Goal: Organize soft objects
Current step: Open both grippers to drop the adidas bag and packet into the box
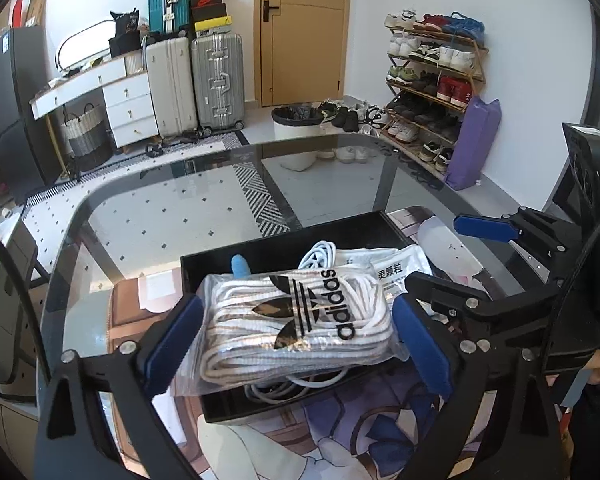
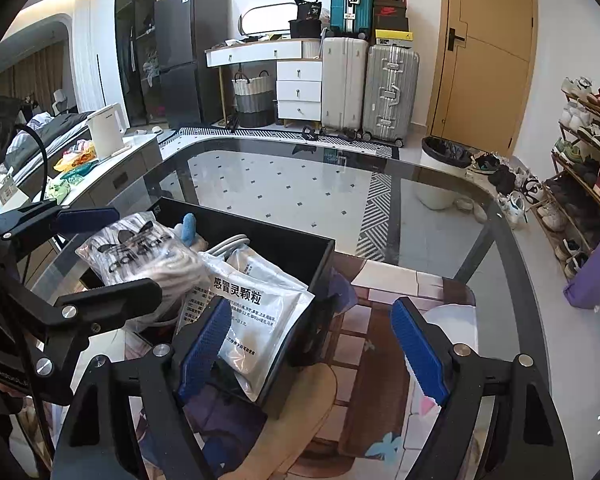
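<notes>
A clear Adidas bag of white laces (image 1: 300,320) lies on top of the black box (image 1: 340,228), between the fingers of my left gripper (image 1: 296,344). The jaws stand wide on either side of the bag and I cannot tell whether the pads touch it. The bag also shows in the right wrist view (image 2: 140,252). White medicine sachets (image 2: 256,312) and a white cable (image 1: 320,254) lie in the box (image 2: 284,248). My right gripper (image 2: 312,352) is open and empty over the box's right front corner. It also shows in the left wrist view (image 1: 488,228).
The box sits on a printed mat (image 2: 380,360) on a glass table (image 2: 440,208). A blue soft item (image 2: 189,228) pokes up at the box's far side. A shoe rack (image 1: 432,80), a bin (image 2: 444,172) and suitcases (image 2: 388,92) stand beyond the table.
</notes>
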